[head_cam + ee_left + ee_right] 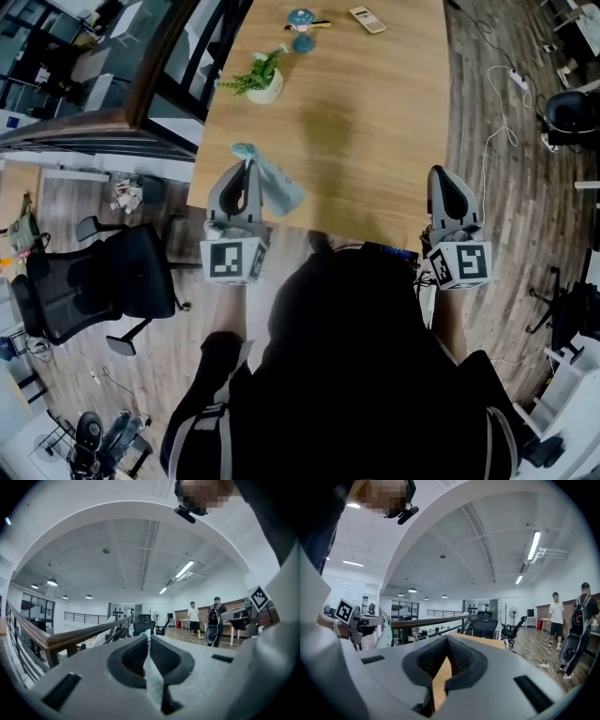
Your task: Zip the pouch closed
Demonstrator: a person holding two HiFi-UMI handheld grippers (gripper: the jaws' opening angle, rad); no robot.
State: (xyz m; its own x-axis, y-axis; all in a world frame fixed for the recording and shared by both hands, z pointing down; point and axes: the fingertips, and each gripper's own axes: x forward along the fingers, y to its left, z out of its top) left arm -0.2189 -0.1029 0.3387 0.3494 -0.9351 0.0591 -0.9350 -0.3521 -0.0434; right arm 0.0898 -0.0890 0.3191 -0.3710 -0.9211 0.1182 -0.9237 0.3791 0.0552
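Hanging from the left tool (pixel 246 169), the pale blue pouch (pixel 279 187) seems lifted over the near edge of the wooden worktop (pixel 375 122), not lying flat on it. In the left gripper view the jaws of this tool (pixel 149 637) are pressed together on a fold of the pale fabric (pixel 153 681), so the pouch is firmly held at one end. The right tool (pixel 442 183) is well apart from the pouch, at the other side of the person. In the right gripper view its jaws (pixel 447 644) are fully together with nothing between them; only the wood of the worktop shows through the small gap below.

How far the task has come is not easy to say. The zip itself shows in no view, so I cannot tell whether it is open or closed. Because the right tool is empty and away from the pouch, I judge that no pulling of the zip is under way at this moment. Either it is already finished, or the slider must yet be found and taken. The potted plant (pixel 258 80) and the other small things at the far end of the worktop play no part.
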